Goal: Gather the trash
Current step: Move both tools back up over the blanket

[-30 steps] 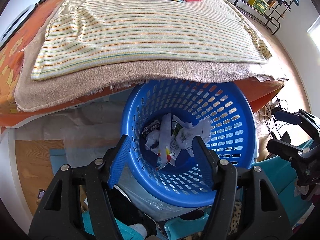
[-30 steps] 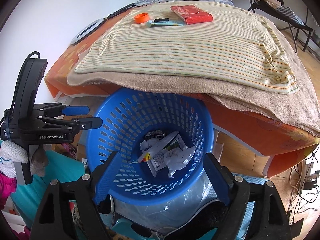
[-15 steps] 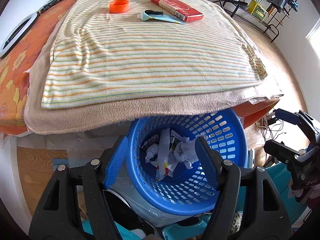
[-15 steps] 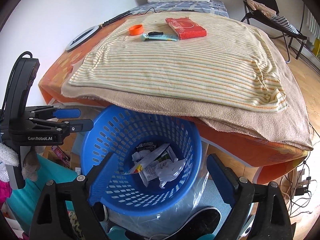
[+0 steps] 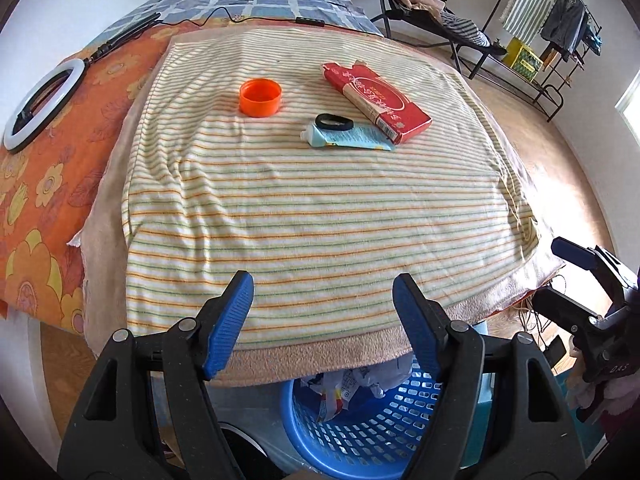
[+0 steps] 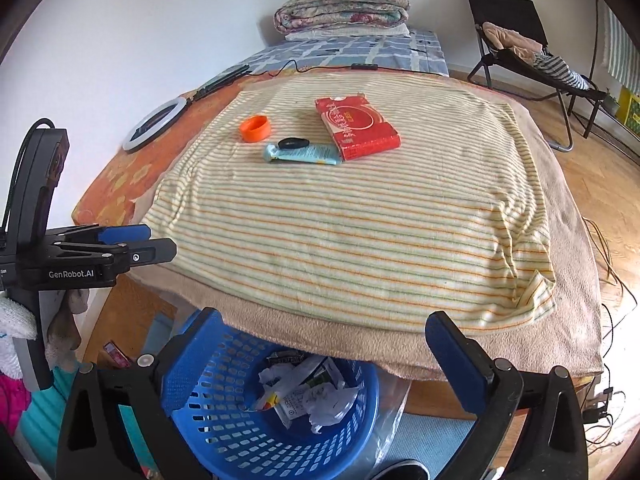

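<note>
An orange cap (image 5: 260,97) (image 6: 255,128), a red flat box (image 5: 376,100) (image 6: 356,126), a light-blue tube (image 5: 348,136) (image 6: 302,154) and a black ring (image 5: 334,122) (image 6: 293,143) lie far back on the striped blanket (image 5: 312,220). Below the bed's near edge stands a blue basket (image 5: 360,436) (image 6: 224,436) holding crumpled wrappers (image 6: 308,392). My left gripper (image 5: 322,292) is open and empty above the blanket's near edge. My right gripper (image 6: 320,320) has its jaws opening, with nothing between them, over the basket and bed edge.
A ring light (image 5: 40,104) lies on the orange floral sheet at the left. A folded quilt (image 6: 342,6) sits at the bed's far end. A black chair (image 6: 520,40) and a clothes rack (image 5: 560,20) stand on the wooden floor to the right. Cables (image 6: 612,264) trail beside the bed.
Both grippers rose from over the basket, so the bed top and its items now fill the views and the basket has dropped low. The right jaws spread wider.
</note>
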`<state>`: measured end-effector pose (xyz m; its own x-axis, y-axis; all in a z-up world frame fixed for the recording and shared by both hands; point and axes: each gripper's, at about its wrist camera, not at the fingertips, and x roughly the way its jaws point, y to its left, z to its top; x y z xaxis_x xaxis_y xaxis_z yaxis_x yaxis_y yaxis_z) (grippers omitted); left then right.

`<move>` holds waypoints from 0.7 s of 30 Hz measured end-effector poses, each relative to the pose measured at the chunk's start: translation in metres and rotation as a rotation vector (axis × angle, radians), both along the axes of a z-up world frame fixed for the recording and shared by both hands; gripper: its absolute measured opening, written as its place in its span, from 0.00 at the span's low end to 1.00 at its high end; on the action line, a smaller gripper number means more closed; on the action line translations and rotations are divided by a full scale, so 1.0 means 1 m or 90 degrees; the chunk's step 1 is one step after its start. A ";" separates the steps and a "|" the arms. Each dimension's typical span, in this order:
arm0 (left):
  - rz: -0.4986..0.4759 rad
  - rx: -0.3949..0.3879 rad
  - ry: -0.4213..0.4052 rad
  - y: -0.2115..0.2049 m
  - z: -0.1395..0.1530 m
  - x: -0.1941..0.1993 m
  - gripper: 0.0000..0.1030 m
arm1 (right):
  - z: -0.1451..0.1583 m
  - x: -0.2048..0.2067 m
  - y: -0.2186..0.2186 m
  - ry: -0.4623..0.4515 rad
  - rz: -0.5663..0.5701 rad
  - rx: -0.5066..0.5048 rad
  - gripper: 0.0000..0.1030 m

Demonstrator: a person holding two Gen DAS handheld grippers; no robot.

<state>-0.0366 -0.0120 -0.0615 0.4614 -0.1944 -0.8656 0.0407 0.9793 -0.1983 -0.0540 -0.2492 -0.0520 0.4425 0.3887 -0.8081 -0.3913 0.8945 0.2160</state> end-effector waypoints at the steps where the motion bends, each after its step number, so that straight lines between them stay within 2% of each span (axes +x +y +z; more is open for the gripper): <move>1: 0.002 0.000 -0.003 0.001 0.002 0.005 0.72 | 0.002 0.006 0.001 -0.005 -0.002 0.001 1.00; 12: 0.023 0.002 -0.046 0.011 0.021 0.048 0.72 | 0.014 0.058 0.019 -0.058 -0.004 0.007 1.00; 21: 0.025 0.016 -0.070 0.010 0.026 0.065 0.72 | 0.011 0.086 0.024 -0.076 -0.015 0.017 1.00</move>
